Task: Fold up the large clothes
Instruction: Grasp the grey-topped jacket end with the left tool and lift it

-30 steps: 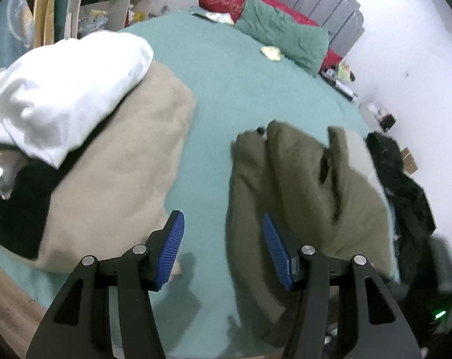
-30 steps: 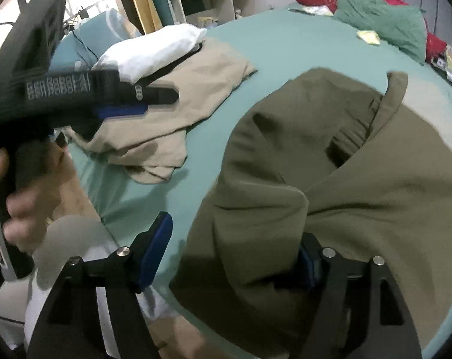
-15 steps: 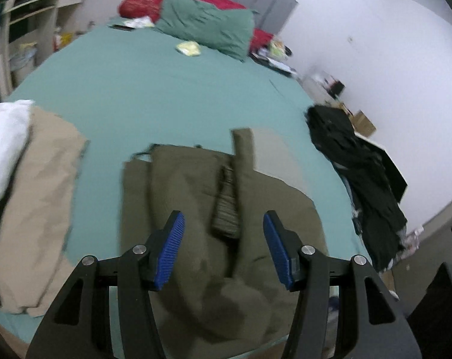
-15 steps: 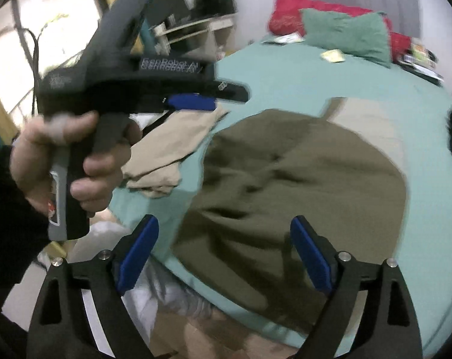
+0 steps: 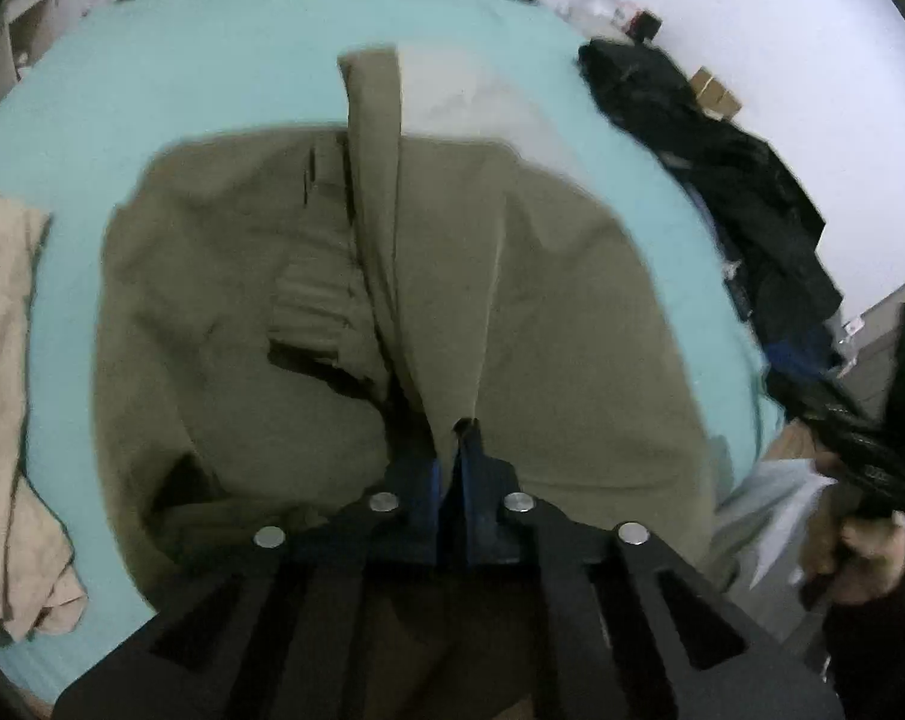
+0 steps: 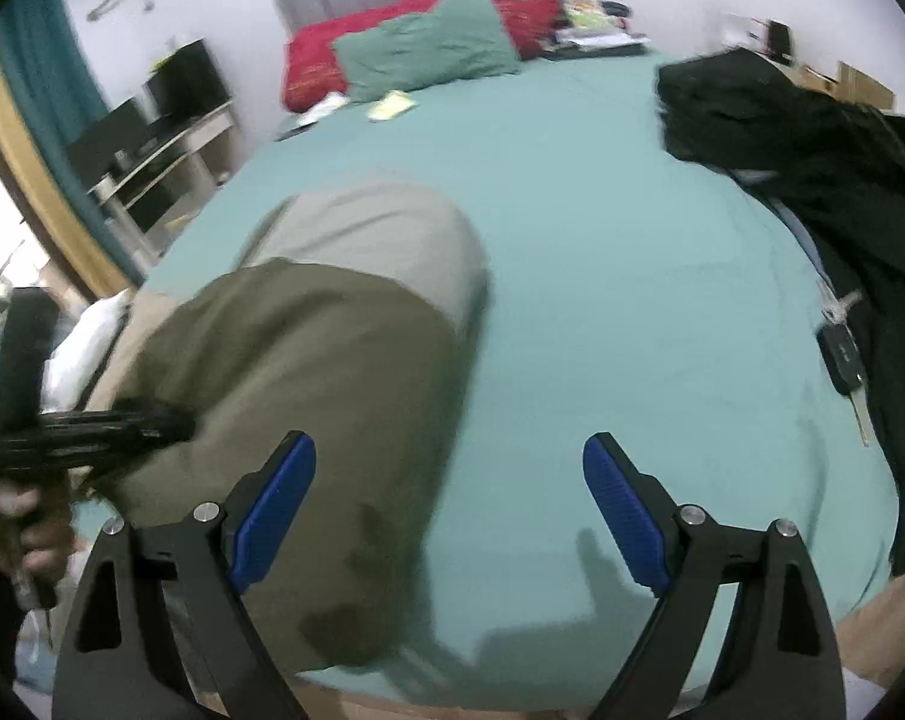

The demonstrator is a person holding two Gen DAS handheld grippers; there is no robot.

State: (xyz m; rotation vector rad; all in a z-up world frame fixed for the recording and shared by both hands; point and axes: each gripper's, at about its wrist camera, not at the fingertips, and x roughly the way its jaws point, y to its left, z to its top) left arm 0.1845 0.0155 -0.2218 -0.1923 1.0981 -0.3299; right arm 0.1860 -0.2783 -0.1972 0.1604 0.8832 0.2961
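1. Right now the left gripper (image 5: 449, 456) is closing, its blue pads nearly together and pinching a ridge of the olive garment (image 5: 542, 312) at the near edge of the bed (image 5: 224, 60).
2. From the left wrist view, that olive garment is lying spread across the teal sheet, with a long folded strip running up its middle toward the headboard end and a ribbed cuff or hem bunching just left of it.
3. Over on the right wrist view, the right gripper (image 6: 449, 510) is hanging released, jaws wide apart with nothing between them, only bare teal sheet and its own shadow below.
4. The olive garment (image 6: 308, 372) is sitting to the left of that open gripper, its near corner passing behind the left blue pad; whether it is touching the pad, I cannot tell.
5. A paler grey-beige patch (image 6: 380, 234) is showing just beyond the olive cloth, touching it.
6. A tan garment (image 5: 2, 360) is lying at the left edge of the bed, apart from the olive one.
7. A dark pile of clothes (image 5: 722, 180) is draping along the right side of the bed.
8. Green and red pillows (image 6: 428, 48) are resting at the headboard, well away from the action.
9. Everything is somewhat blurred.
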